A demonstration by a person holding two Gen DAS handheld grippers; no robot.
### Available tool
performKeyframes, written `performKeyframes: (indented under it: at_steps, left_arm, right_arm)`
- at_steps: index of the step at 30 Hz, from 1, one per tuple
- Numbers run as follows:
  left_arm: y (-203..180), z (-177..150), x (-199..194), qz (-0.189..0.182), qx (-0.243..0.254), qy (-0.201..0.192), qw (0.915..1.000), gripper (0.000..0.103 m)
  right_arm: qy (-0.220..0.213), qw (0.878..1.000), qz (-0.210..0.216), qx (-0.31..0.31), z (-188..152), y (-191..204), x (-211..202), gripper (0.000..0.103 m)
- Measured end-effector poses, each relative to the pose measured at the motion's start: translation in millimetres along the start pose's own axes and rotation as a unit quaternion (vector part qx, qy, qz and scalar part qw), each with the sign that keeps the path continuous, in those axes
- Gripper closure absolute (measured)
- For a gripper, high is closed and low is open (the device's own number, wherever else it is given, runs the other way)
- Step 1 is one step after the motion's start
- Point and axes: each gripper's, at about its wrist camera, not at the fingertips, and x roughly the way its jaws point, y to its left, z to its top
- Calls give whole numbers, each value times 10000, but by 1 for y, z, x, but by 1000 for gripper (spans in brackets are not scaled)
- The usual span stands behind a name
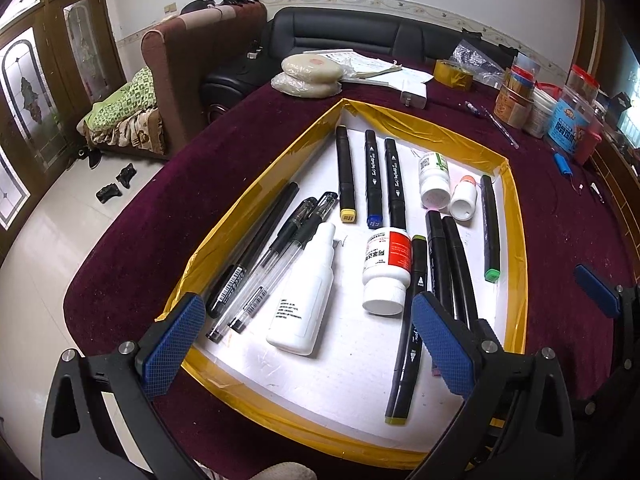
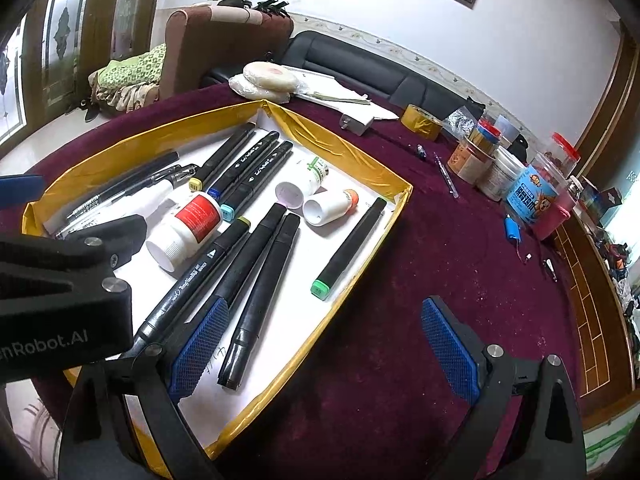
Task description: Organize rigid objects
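From the left wrist camera, a white tray (image 1: 224, 240) with yellow tape on its rim sits on a dark red tablecloth (image 1: 132, 240). The left gripper (image 1: 316, 340) hangs over the near end of the tray with its two blue pads wide apart and nothing between them. Three black markers (image 1: 372, 178) lie side by side at the far end, with their colored caps toward the camera. Three pens (image 1: 260, 256) lie slanted on the left, tips pointing near and left. A tall white bottle (image 1: 308, 296) lies beside them, nozzle pointing away. A red-label bottle (image 1: 386, 272) lies with its white cap toward the camera. The right blue pad hides part of the long markers behind it.

From the right wrist camera, the right gripper (image 2: 324, 352) is spread open and empty above the near right edge of the tray. A green-capped marker (image 2: 348, 248) lies slanted by the right rim, green end near. Two small white bottles (image 2: 316, 196) lie on their sides. The black body of the left gripper blocks the pens on the left.
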Motion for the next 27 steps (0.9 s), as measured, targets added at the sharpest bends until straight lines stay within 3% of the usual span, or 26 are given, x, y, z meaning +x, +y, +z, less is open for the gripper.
performKeyframes:
  at_steps: [27]
  left_arm:
    - [-12, 1, -14, 157, 46, -169, 9997, 0]
  right_arm:
    - [-30, 10000, 56, 36, -2, -8, -6, 8]
